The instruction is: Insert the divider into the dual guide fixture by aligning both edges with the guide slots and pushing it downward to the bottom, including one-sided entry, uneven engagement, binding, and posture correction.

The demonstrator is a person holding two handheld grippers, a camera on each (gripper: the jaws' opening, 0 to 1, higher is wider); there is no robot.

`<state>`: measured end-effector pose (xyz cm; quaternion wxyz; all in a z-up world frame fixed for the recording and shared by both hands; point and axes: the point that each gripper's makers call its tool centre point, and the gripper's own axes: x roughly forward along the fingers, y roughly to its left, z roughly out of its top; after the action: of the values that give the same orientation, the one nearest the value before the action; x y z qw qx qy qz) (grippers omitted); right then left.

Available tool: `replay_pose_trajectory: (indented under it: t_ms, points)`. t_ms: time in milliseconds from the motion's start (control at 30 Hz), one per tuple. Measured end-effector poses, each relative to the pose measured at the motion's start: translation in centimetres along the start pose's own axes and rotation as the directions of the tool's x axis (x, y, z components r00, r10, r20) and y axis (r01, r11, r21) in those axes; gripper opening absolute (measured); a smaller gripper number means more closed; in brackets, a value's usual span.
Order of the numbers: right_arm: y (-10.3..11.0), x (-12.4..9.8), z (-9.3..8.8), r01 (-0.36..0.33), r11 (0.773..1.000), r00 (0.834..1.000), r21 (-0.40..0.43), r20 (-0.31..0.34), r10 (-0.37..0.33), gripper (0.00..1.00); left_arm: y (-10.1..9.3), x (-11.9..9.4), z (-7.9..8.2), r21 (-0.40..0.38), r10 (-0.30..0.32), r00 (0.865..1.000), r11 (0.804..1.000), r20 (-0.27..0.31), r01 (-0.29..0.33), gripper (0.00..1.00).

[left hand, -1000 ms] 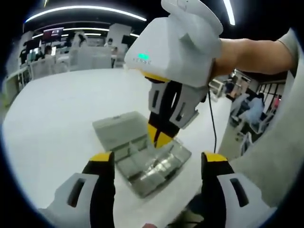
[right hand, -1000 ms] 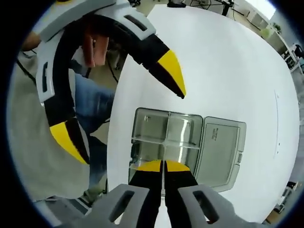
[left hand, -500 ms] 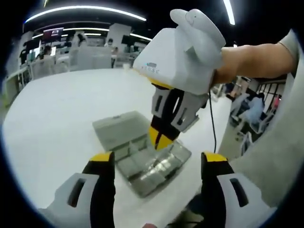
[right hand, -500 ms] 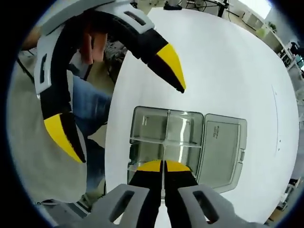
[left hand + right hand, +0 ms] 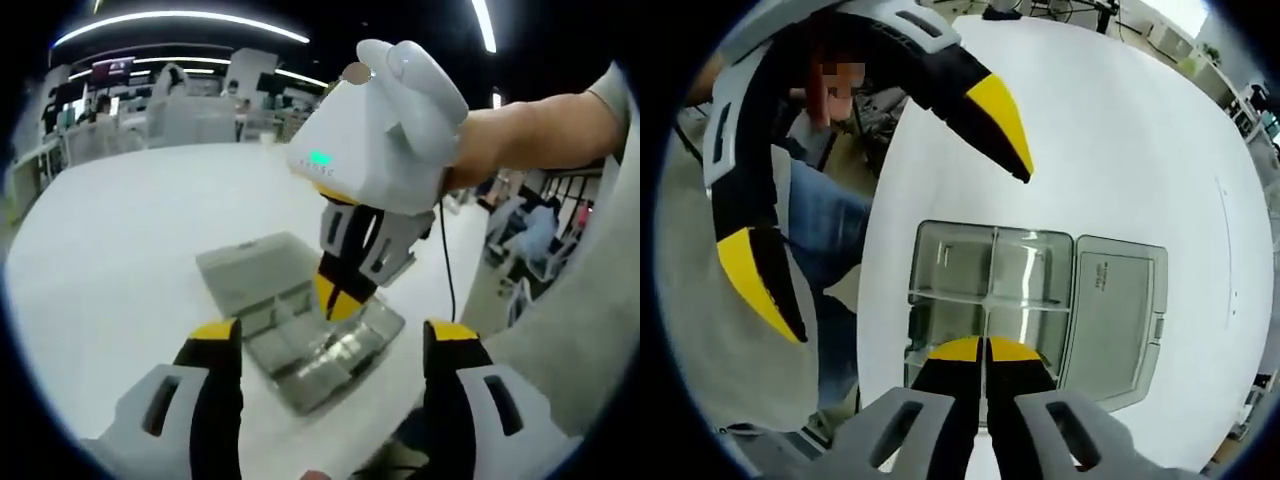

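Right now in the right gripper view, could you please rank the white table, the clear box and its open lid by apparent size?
1. White table, by far the largest.
2. Clear box.
3. Open lid, somewhat smaller than the box, whose near end the right gripper hides.

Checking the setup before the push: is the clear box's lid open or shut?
Open. The lid lies flat on the table beside the clear box, whose compartments are exposed.
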<state>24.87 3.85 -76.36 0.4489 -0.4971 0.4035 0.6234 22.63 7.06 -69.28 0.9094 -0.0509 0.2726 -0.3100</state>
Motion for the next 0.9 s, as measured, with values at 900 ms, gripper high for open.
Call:
replay_pose_trajectory:
  t_ms: [900]
  points:
    - [-0.2, 1.3, -0.3, -0.01, 1.0, 1.0, 0.026, 0.007, 0.01, 0.0, 0.0, 0.0, -0.1, -0.002, 0.002, 1.0, 1.0, -0.006, -0.002, 0.72]
